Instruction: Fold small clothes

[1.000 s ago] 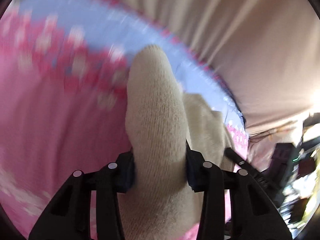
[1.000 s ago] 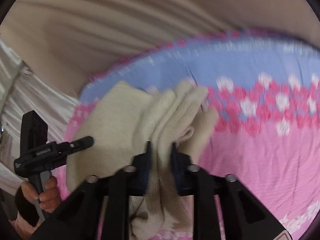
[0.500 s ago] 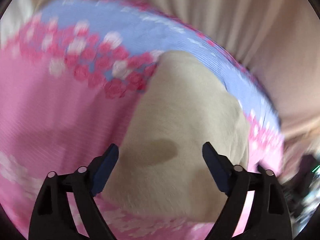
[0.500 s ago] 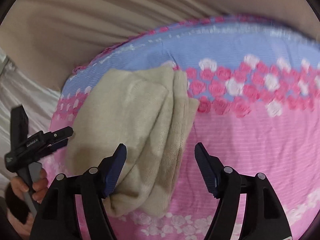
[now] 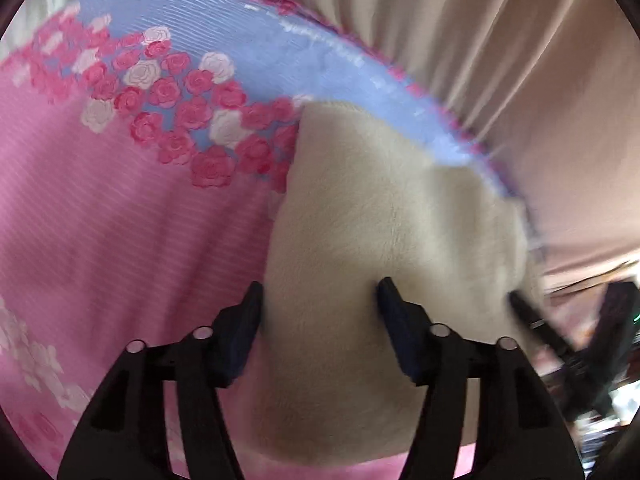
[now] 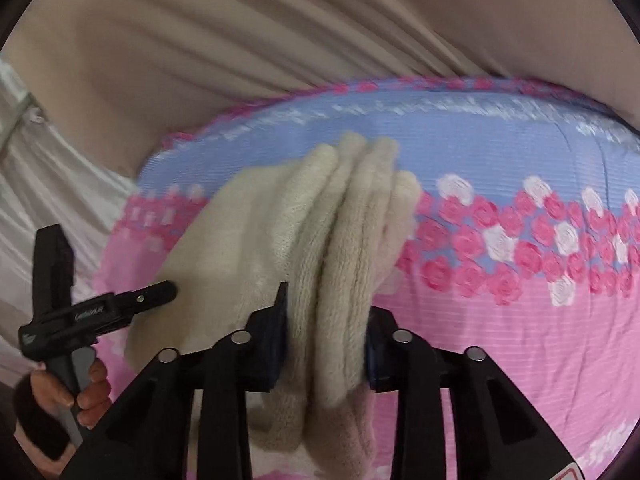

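Note:
A folded cream knit garment point(image 5: 376, 240) lies on the pink and blue rose-patterned bed cover point(image 5: 120, 220). My left gripper point(image 5: 320, 300) pinches a wide bunch of the garment's near left part between its pads. In the right wrist view my right gripper point(image 6: 326, 320) is shut on the thick folded right edge of the same garment point(image 6: 280, 224), whose layers stand up between the pads. The left gripper point(image 6: 160, 292) and the hand holding it show at the garment's left side in that view.
A beige curtain point(image 6: 280, 40) hangs behind the bed's far edge. Dark clutter point(image 5: 600, 340) sits off the bed at the right of the left wrist view. White fabric point(image 6: 40, 180) hangs at the left of the right wrist view.
Both grippers opened half a second ago with the garment lying on the bed. Now both have closed on it again, the right on the folded edge, the left on a wide bunch.

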`<state>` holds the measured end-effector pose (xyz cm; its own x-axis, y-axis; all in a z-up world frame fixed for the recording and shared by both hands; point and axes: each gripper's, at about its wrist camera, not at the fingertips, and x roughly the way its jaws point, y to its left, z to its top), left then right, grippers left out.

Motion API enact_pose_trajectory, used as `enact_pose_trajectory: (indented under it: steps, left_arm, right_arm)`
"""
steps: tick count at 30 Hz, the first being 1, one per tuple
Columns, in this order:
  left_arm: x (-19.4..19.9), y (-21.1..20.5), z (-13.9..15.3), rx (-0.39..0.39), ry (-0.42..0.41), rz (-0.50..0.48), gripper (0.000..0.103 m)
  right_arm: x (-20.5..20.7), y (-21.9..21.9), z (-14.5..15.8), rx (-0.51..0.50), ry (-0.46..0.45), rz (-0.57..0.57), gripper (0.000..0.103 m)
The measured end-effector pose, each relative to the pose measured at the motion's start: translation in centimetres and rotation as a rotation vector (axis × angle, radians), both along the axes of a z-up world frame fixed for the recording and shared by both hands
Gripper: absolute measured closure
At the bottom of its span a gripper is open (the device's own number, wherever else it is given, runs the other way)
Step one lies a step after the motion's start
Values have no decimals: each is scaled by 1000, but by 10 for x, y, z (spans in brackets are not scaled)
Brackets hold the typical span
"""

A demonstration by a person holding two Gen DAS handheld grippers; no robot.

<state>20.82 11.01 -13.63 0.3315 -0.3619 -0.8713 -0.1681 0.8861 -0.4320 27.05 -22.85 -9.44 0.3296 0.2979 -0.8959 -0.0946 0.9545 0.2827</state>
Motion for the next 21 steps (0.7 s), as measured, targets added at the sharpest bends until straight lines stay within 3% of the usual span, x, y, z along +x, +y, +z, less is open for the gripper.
enact_pose_trajectory:
  steps: [1, 2, 3, 4, 6, 8, 10, 11, 12, 13, 16, 18, 19, 21]
  left_arm:
    - [2, -7, -16, 51, 47, -17, 42]
    - [1, -8, -20, 17, 55, -4, 42]
    - [-3, -6, -15, -24, 49, 28, 42]
    - [-6, -7, -4, 0, 40, 42, 44]
    - [-14, -19, 27, 160, -36, 14, 43]
    - [-20, -34, 45, 226, -95, -33, 37]
    - [-23, -55, 50, 275, -116, -107, 36]
    - [-23, -66, 46, 299, -112, -140, 36]
    - [-24, -74, 40, 327, -101, -165, 36]
    - [-26, -84, 34, 356, -81, -189, 36]
    - [-35, -94, 33, 403, -66, -211, 36]
    - [-40, -94, 35, 406, -64, -218, 35]
    - [-43, -94, 35, 410, -61, -218, 35]
    - [-46, -96, 34, 416, -54, -217, 34]
  right_arm:
    - [2, -7, -20, -103, 52, -34, 80]
    - [-3, -14, -26, -141, 74, -55, 87]
    - [-13, -20, -14, -82, 38, -71, 87]
    - [-23, -22, -1, -57, 2, -79, 87]
    - [-43, -17, 27, -7, -72, -46, 88]
    - [-51, -3, 35, -5, -87, 5, 90]
    - [-47, 7, 6, -82, -13, 25, 91]
    - [-42, 8, -23, -128, 70, 19, 91]
    - [-39, 8, -44, -133, 137, 14, 91]
    - [-42, 1, -40, -83, 111, -26, 91]
    - [-48, -10, -2, -25, 56, -64, 91]
    - [-52, -17, 12, -43, 14, -72, 81]
    - [-51, -20, 12, -52, 10, -78, 69]
    - [-50, -22, 6, -72, 36, -89, 67]
